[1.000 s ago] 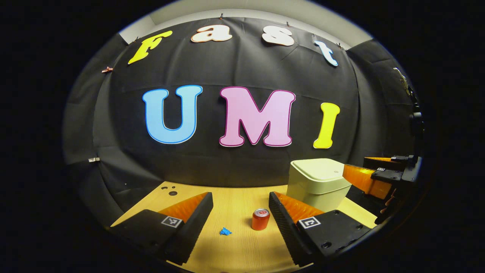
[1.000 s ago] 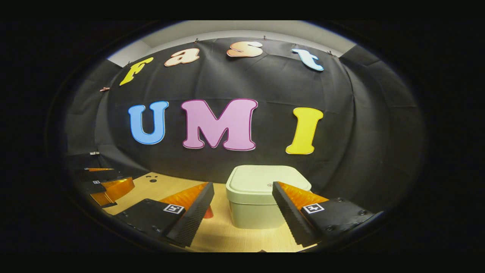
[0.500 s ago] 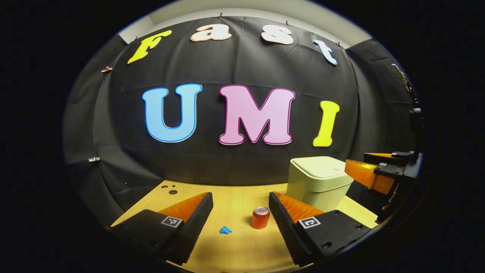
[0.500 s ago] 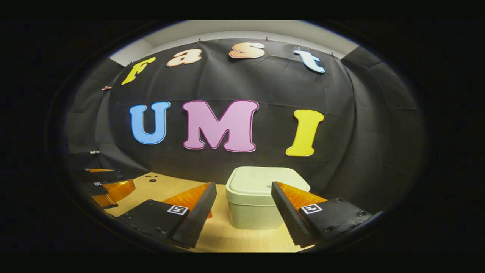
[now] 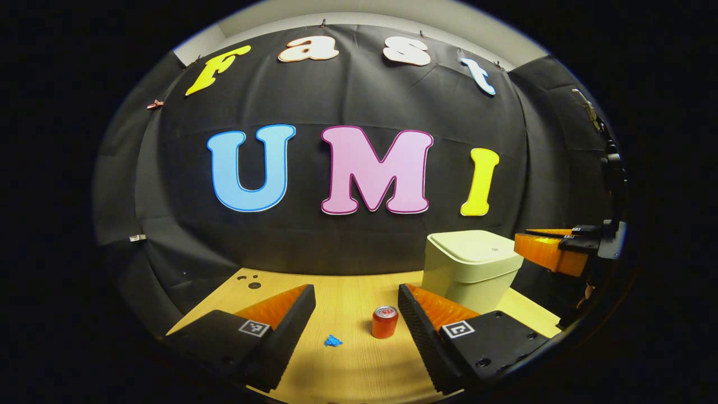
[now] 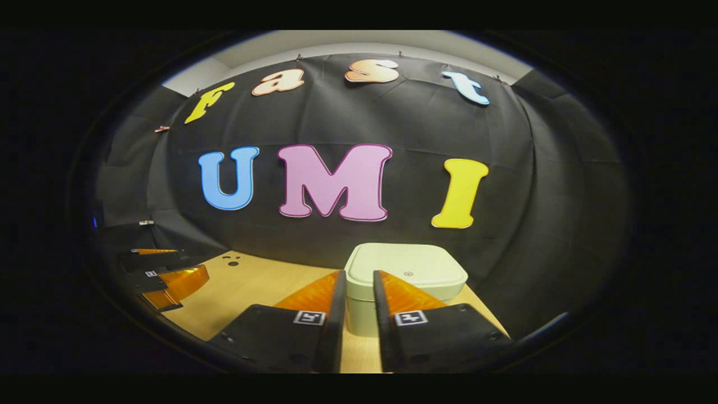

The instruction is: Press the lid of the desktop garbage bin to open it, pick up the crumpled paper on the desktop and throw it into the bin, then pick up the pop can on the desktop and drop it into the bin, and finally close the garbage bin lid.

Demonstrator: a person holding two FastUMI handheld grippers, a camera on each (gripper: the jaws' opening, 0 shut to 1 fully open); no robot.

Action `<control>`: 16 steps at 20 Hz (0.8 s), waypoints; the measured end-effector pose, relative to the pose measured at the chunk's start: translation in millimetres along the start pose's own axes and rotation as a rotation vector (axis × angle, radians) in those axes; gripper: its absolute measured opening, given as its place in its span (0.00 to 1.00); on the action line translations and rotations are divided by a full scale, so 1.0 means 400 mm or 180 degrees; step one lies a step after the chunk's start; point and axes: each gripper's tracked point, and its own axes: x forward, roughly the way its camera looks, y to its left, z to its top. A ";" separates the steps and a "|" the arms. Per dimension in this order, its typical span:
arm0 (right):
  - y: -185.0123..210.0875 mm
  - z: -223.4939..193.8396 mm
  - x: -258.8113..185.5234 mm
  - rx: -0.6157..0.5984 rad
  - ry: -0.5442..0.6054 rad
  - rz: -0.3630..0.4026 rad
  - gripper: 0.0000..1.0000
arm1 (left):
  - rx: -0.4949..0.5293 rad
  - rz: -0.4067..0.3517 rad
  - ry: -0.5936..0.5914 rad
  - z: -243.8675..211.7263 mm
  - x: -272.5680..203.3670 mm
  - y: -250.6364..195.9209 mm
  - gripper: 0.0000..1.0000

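Bin [image 6: 405, 275] pale green, squarish, lid down; right claw [image 6: 358, 280] nearly closed, empty; left claw [image 5: 357, 297] wide.

A light wooden table [image 5: 348, 294] stands against the booth's black cloth wall [image 5: 359, 95], its far edge meeting the foot of the cloth. Near the table's far left corner sit a few small dark round holes [image 5: 253, 283], the same cluster appearing in the right gripper view [image 6: 231, 261] close to the cloth. Above the top edge of the cloth runs a pale strip of wall [image 5: 359, 14], and small clips [image 5: 154, 104] pin the cloth along its upper edge and left side.
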 end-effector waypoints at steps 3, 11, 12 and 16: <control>0.009 0.004 -0.002 -0.0014 -0.0021 0.0031 0.17 | 0.0007 -0.0011 0.0015 -0.003 0.005 0.001 0.96; 0.009 0.002 -0.003 0.0007 -0.0010 0.0052 0.06 | 0.0043 -0.0031 0.0014 -0.002 0.001 -0.005 0.96; 0.012 0.004 0.001 0.0014 -0.0013 0.0069 0.06 | 0.0041 -0.0029 0.0016 -0.005 0.002 -0.005 0.96; 0.031 0.005 -0.003 0.0042 0.0007 0.0251 0.02 | 0.0041 -0.0020 0.0029 -0.008 -0.002 -0.008 0.95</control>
